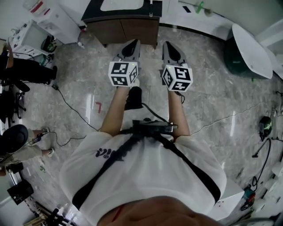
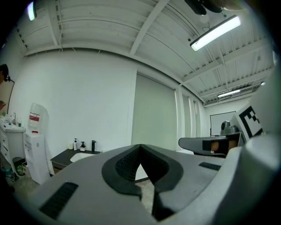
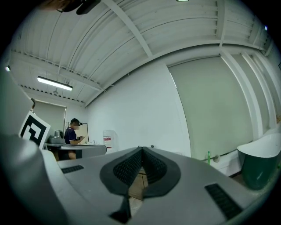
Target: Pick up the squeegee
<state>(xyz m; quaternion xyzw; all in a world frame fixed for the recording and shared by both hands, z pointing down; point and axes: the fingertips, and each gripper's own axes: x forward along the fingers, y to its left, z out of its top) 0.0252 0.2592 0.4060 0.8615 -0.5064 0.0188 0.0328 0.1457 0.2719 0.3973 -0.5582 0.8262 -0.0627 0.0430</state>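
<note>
progress: not started | left gripper (image 1: 132,43): jaws pressed together, empty | right gripper (image 1: 169,45): likewise | squeegee: in no view | vanity cabinet (image 1: 126,27) just ahead of both | remaining: locate, grasp, lift

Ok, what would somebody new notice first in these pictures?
First, the two marker-cube grippers held side by side at the middle of the head view: the left gripper and the right gripper, both shut and empty. Ahead of them stands a dark vanity cabinet with a white basin, and a white bathtub sits at the upper right. No squeegee shows.
</note>
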